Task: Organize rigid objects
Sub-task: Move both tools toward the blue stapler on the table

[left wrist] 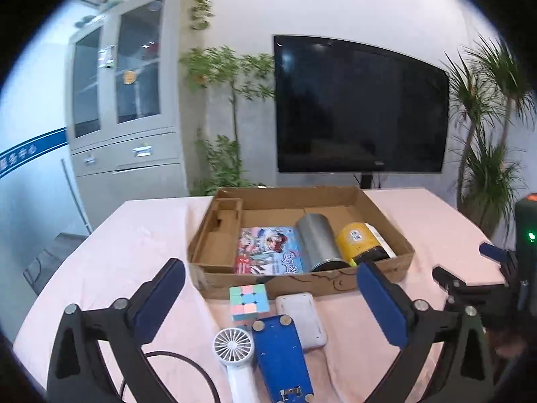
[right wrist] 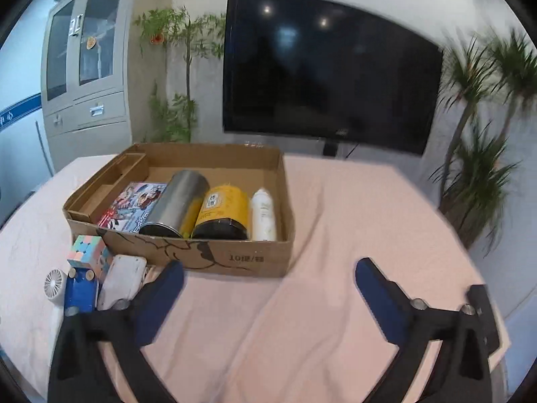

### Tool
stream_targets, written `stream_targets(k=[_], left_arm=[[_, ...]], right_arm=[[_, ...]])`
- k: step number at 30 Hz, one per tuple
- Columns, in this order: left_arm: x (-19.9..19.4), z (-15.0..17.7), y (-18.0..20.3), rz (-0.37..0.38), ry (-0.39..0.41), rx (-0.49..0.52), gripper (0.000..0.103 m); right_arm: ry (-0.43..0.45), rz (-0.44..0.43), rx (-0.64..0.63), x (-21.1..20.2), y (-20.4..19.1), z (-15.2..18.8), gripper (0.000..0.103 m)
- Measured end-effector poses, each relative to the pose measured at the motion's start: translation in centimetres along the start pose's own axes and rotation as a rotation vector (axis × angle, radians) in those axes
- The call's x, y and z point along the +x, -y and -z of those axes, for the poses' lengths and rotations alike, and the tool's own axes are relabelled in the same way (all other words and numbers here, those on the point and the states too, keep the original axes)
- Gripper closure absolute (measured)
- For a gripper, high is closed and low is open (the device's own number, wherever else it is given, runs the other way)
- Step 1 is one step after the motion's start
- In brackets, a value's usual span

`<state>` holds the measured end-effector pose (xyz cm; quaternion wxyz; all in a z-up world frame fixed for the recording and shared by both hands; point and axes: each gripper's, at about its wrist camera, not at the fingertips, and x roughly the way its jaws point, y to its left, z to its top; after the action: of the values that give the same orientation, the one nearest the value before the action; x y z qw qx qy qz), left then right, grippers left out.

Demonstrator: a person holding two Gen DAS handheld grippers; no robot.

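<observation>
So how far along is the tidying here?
Partly done. In the box lie a booklet, a steel can, a yellow can and a white bottle. Nothing is in hand: the left gripper and right gripper are both open and empty. Left on the table in front of the box: cube, white case, blue block and fan.
</observation>
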<state>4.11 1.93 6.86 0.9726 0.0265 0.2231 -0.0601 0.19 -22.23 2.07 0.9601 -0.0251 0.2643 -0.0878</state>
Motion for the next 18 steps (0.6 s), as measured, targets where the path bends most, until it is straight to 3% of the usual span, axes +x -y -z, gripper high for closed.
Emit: stream_targets(k=[5, 11, 15, 18], left_arm=[[1.0, 0.9, -1.4, -0.012, -0.087, -0.03, 0.001], [1.8, 1.8, -2.6, 0.007, -0.132, -0.053, 0.001], [2.9, 2.8, -4.2, 0.044, -0.197, -0.087, 0.001], [4.3, 4.2, -5.8, 0.08, -0.272, -0.125, 0.001]], right_arm=[[-0.012, -0.032, -0.011, -1.4, -2.0, 1.1, 0.0], [-0.02, -0.036, -0.016, -3.0, -3.5, 1.4, 0.0], [-0.034, -0.099, -0.035, -2.9, -4.3, 1.7, 0.0], [-0.078, -0.217, -0.065, -2.5, -6.2, 3.0, 0.0]])
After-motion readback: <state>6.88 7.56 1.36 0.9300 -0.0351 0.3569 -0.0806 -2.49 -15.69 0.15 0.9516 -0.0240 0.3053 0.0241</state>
